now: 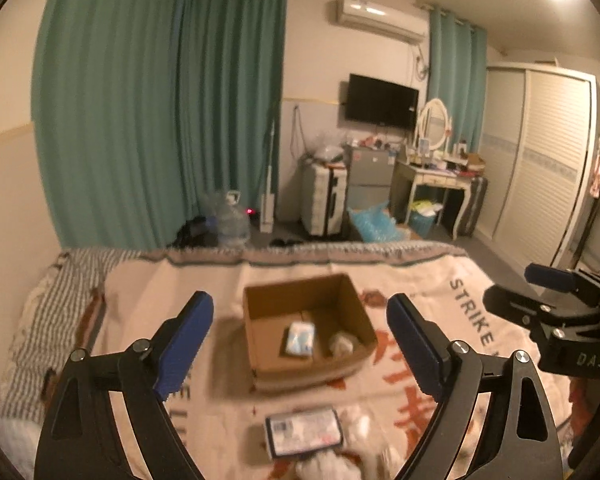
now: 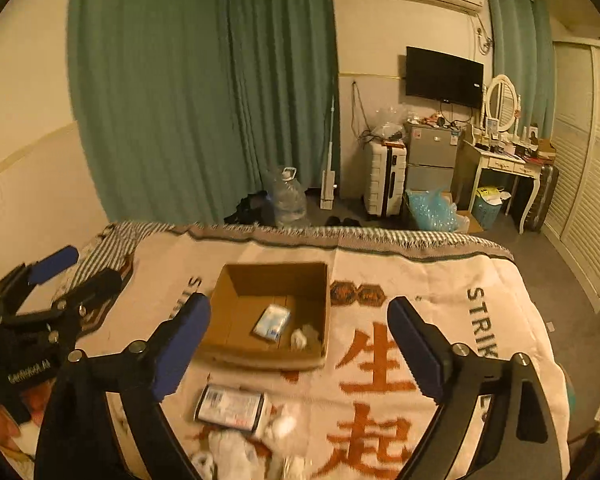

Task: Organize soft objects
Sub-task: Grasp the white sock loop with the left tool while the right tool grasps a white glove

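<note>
An open cardboard box stands on the bed. Inside lie a light-blue tissue pack and a crumpled white soft thing. In front of the box lie a dark-edged wipes pack and white crumpled soft items. My left gripper is open and empty above the bed; it also shows in the right wrist view. My right gripper is open and empty; it also shows in the left wrist view.
The bed carries a cream blanket with orange characters; a striped sheet lies at the left. Beyond the bed are green curtains, a water jug, a suitcase, a dressing table and a wardrobe.
</note>
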Available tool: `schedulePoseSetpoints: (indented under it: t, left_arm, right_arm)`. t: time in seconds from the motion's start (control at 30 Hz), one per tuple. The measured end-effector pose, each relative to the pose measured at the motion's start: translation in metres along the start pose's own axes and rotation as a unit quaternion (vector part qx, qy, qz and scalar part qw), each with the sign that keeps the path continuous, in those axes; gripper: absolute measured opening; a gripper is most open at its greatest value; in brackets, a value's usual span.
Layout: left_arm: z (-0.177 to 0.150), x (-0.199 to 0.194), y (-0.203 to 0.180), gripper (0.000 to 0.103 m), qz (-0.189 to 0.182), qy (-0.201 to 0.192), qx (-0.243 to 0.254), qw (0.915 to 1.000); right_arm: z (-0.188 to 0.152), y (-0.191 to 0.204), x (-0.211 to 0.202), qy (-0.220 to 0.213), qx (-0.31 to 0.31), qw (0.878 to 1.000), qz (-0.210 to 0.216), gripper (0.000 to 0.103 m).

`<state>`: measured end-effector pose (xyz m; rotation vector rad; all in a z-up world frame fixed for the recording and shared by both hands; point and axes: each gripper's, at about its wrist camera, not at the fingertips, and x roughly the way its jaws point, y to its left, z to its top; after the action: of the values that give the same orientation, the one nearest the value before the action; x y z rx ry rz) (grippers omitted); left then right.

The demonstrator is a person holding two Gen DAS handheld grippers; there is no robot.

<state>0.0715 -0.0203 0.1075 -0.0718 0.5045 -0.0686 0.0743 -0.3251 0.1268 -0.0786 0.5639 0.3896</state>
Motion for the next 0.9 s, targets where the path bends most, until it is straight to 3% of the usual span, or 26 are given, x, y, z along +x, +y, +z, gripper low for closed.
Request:
schedulePoseSetpoints:
  t: [0.27,0.53,0.63,0.77,0.9]
  left_arm:
    - [-0.097,0.028,0.002,0.09,0.004,0.094,-0.012,0.9955]
    - [-0.191,0.051,0.003,0.088,0.026,0.188,-0.01,0.9818]
    - [-0.217,0.057,0.0,0.088,0.028,0.22,0.011,0.9751]
    - [-0.245,0.068,-0.006,0.087,0.001,0.267,0.013,0.9637]
    - [-0.261,0.09,-0.016,0.068,-0.01,0.306,0.044,0.9509]
  right_arm:
    - [-0.092,0.006,-0.002,0.06,-0.014,0.998,0.017,0.091]
    - [-0.166,0.004,0.065,0.151,0.048,0.987,0.019,0.091]
    - [-0.179,0.004,0.081,0.175,0.054,0.983,0.016,0.091]
    - [-0.181,0.008,0.093,0.185,0.056,0.981,0.016,0.091]
    - [-0.183,0.014,0.102,0.193,0.057,0.98,0.016,0.091]
